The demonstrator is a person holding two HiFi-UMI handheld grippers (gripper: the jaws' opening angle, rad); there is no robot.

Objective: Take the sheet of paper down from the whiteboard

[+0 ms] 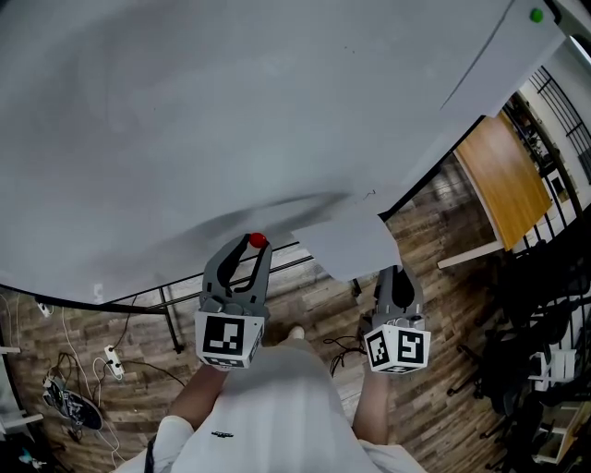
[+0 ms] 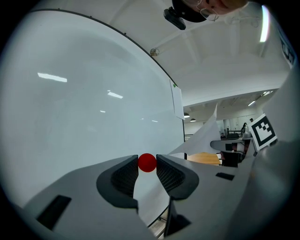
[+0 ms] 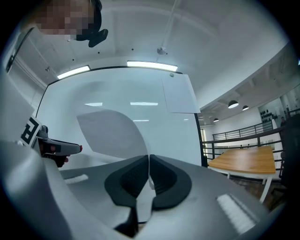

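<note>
The left tool (image 1: 255, 243) grips a red magnet (image 1: 258, 240) between its pads, its jaws standing fairly wide round the ball, close in front of the whiteboard (image 1: 231, 120). The right tool (image 1: 389, 272) is closed tight on one edge of the paper (image 1: 346, 242). The paper curls up from that tool's jaws before the board's lower edge (whether any of it touches the board I cannot tell). Both tools point level, side by side. A second sheet (image 1: 512, 42) sits at the board's far corner, pinned by a green magnet (image 1: 536, 15).
</note>
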